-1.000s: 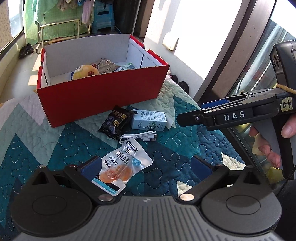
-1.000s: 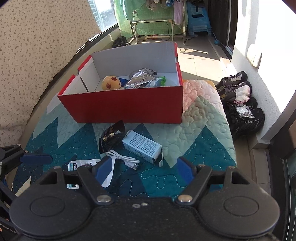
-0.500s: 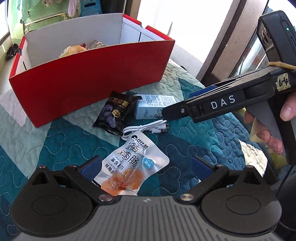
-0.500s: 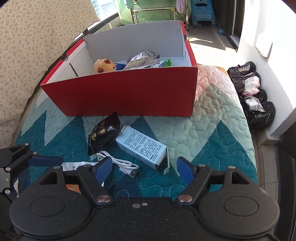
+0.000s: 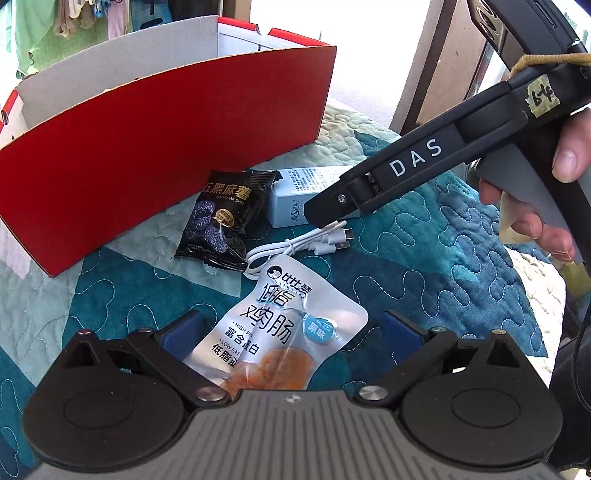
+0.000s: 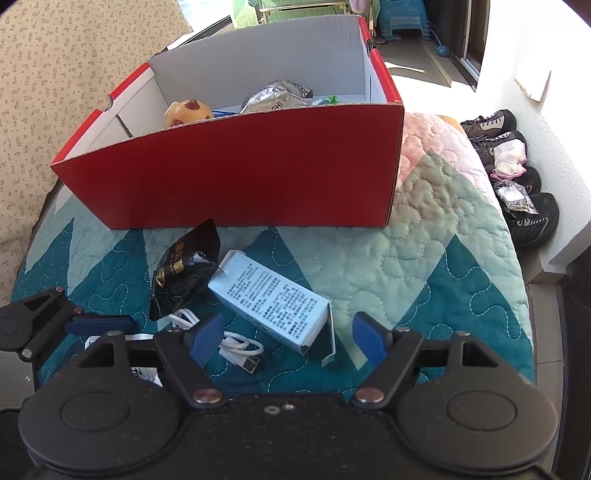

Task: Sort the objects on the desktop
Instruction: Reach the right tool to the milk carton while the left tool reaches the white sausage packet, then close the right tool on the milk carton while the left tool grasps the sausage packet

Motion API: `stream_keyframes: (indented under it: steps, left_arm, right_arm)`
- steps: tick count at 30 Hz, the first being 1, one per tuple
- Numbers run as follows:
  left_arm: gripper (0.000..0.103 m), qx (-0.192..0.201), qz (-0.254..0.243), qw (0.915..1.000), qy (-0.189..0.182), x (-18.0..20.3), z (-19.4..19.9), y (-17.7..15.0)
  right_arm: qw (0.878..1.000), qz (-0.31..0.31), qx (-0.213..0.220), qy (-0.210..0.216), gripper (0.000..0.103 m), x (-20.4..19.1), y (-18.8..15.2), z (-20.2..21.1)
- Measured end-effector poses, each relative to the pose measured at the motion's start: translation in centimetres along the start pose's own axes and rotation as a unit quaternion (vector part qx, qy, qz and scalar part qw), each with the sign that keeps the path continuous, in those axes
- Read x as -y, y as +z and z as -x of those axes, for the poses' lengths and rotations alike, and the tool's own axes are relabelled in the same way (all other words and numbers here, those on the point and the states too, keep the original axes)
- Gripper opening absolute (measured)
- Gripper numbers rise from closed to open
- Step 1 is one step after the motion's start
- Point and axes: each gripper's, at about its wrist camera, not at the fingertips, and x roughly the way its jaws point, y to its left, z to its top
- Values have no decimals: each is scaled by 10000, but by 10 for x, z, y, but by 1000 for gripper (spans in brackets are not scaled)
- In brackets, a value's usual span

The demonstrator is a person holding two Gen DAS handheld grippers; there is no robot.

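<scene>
A red box (image 5: 177,140) stands on the quilt and holds a yellow toy (image 6: 188,110) and a silver packet (image 6: 275,96). In front lie a black snack bag (image 5: 225,218), a light blue carton (image 6: 269,301), a white USB cable (image 5: 303,245) and a clear sausage pouch (image 5: 280,332). My left gripper (image 5: 291,334) is open with the pouch between its fingers. My right gripper (image 6: 290,338) is open low over the carton's near end and the cable (image 6: 236,341). It also shows in the left wrist view (image 5: 332,206), above the carton (image 5: 295,195).
The quilt (image 6: 424,258) ends at the right, where shoes (image 6: 517,177) sit on the floor. A patterned curtain (image 6: 55,74) hangs at the left. A drying rack with clothes (image 5: 74,22) stands behind the box.
Both grippers moved forward and down toward the objects. The pouch now lies between the left fingers, and the right gripper has closed in on the carton.
</scene>
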Motion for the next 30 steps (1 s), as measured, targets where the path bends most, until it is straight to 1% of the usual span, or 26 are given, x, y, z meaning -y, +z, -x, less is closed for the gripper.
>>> stream_keyframes:
  steps: [5,7,10,13,16,18,19,22,23,24,26,30]
  left_arm:
    - [101,12,-293,9994,169,7,-2,-5]
    - [100,25,-255,9995,184,6,-1,-5]
    - [96,58,-166,9996,231,4,1,-5]
    - [89,98,-169,9993,309,4,3,-7]
    - [80,173,-75,9990,395,1,6,-8]
    - [70,214,-14,9987,452,-1,8,-9]
    - [69,227,-6,9987,462,-2,9,-9]
    - [64,256,2,9985,479,-4,12,-10]
    - [63,252,13,9986,474,-3,12,-10]
    - [63,250,22,9986,473,-3,13,-10]
    - [62,250,27,9985,479,-4,15,-9]
    - [60,262,51,9985,474,-3,17,-9]
  right_arm:
    - [10000,-2,-9,-12,77,1,2,-4]
    - [10000,2,-15,-16,77,1,3,-6]
    - [10000,7,-20,-29,76,0,6,-10]
    - [10000,-15,-34,-19,77,-1,7,-13]
    - [10000,44,-14,-34,77,-5,8,-16]
    - [10000,90,0,-38,76,-7,8,-16]
    - [9999,101,9,-18,75,-7,8,-16]
    - [9999,110,25,51,65,-8,8,-15]
    - [9999,146,28,31,60,-8,8,-14]
    - [9998,176,32,22,57,-9,7,-14]
    - [9997,231,20,20,49,-9,7,-12]
    - [9997,248,21,19,42,-10,3,-8]
